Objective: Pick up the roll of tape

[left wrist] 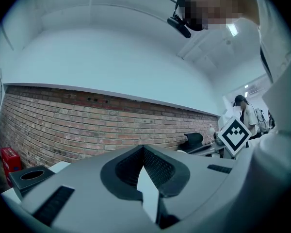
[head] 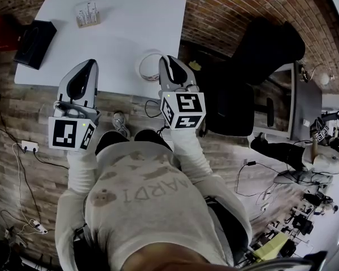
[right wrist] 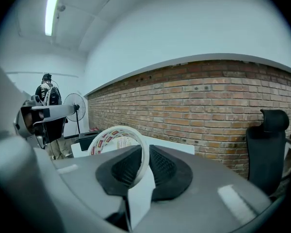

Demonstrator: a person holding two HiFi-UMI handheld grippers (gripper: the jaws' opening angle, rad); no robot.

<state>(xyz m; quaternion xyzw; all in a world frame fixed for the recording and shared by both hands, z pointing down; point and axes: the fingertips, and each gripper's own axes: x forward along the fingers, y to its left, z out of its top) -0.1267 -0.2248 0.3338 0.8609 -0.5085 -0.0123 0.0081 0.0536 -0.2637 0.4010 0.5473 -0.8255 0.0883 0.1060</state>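
In the head view a white roll of tape [head: 148, 66] hangs above the near edge of the white table [head: 124, 16]. My right gripper [head: 165, 59] is shut on the roll's wall. The right gripper view shows the ring of the tape roll [right wrist: 117, 139] upright, with red print on its inner face; its near wall is pinched between the black pads of the right gripper [right wrist: 144, 152]. My left gripper [head: 91, 62] hovers over the table's near left edge, and in the left gripper view the left gripper [left wrist: 143, 150] has its jaws together with nothing in them.
A black box [head: 34, 43] and a small holder with cards [head: 87, 14] sit on the table. A black office chair [head: 260, 61] stands to the right. Cables and a power strip [head: 29, 146] lie on the wooden floor at left. A brick wall [right wrist: 199, 110] runs behind.
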